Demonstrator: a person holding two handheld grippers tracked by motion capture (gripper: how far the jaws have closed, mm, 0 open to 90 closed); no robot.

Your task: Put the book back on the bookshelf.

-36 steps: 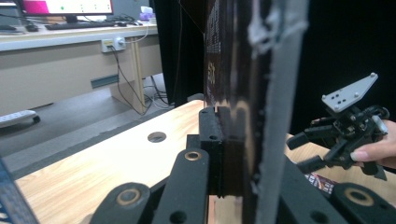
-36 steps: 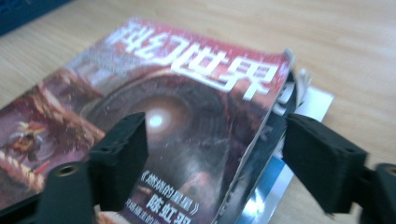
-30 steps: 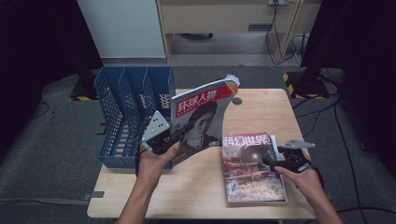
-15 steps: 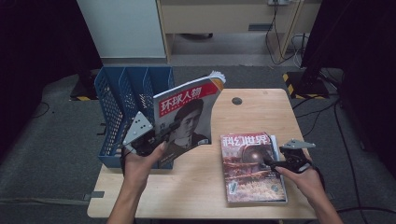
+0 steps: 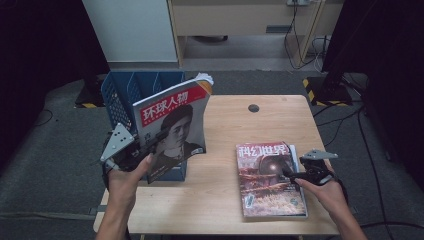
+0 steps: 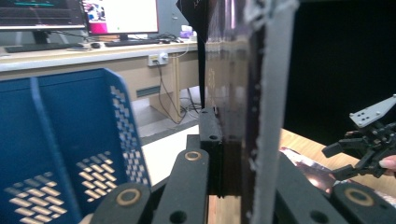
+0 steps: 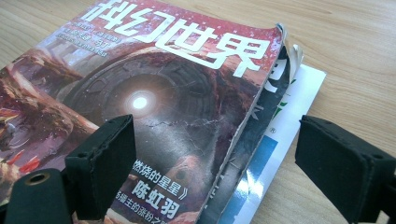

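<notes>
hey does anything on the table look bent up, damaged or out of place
Yes. The magazine lying flat has a worn, curled right edge and sits askew on another one poking out beneath. The portrait magazine bows at its top corner.

Looks like an office or lab room rigged for recording. There's a small wooden table (image 5: 260, 125) on grey carpet (image 5: 55, 165), a beige desk (image 6: 93, 51) with monitors (image 6: 121, 16) and a keyboard (image 6: 133, 43) behind it, cables (image 5: 305, 30) trailing across the floor, and hazard-striped stand bases (image 5: 320, 90) beside black curtains (image 5: 385, 60).
</notes>
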